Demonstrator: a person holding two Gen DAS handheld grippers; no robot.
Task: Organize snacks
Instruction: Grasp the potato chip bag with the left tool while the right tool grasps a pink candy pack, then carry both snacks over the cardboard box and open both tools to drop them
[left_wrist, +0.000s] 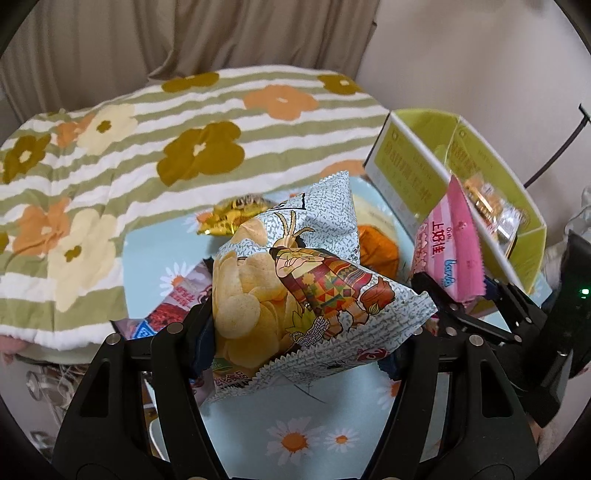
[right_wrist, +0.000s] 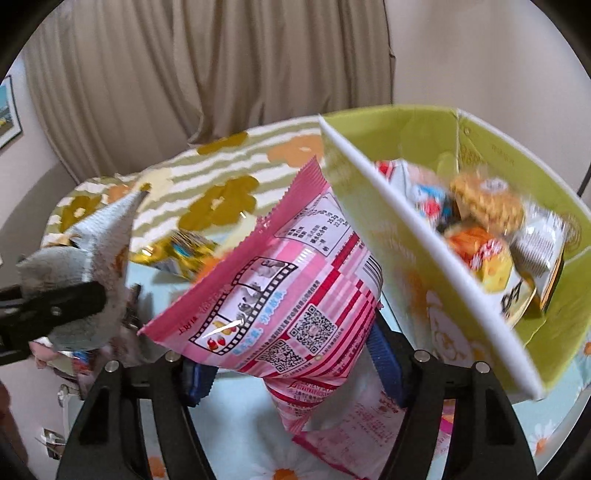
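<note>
Chip bag (left_wrist: 295, 280), pale grey print with a cartoon figure, clamped between the pads of the left gripper (left_wrist: 295, 347) and held clear of the daisy-print tablecloth (left_wrist: 295, 417). Left view alone shows its printed face; the right view catches only its grey back and one black finger at the left edge. Pink snack bag (right_wrist: 291, 291) pinched between the blue pads of the right gripper (right_wrist: 291, 373); right view shows its back with QR codes and film-strip print, left view its front lettering beside the box. Green box (right_wrist: 424, 280) stands just right of the pink bag, its white rim tilted; only the right view looks inside, where several small packets (right_wrist: 487, 225) lie, blurred. Left view alone shows a gold packet (left_wrist: 229, 218) and an orange one (left_wrist: 376, 247) on the cloth behind the chip bag, partly hidden by it. Striped flower blanket (left_wrist: 147, 147) and beige curtain (right_wrist: 221, 74) behind
</note>
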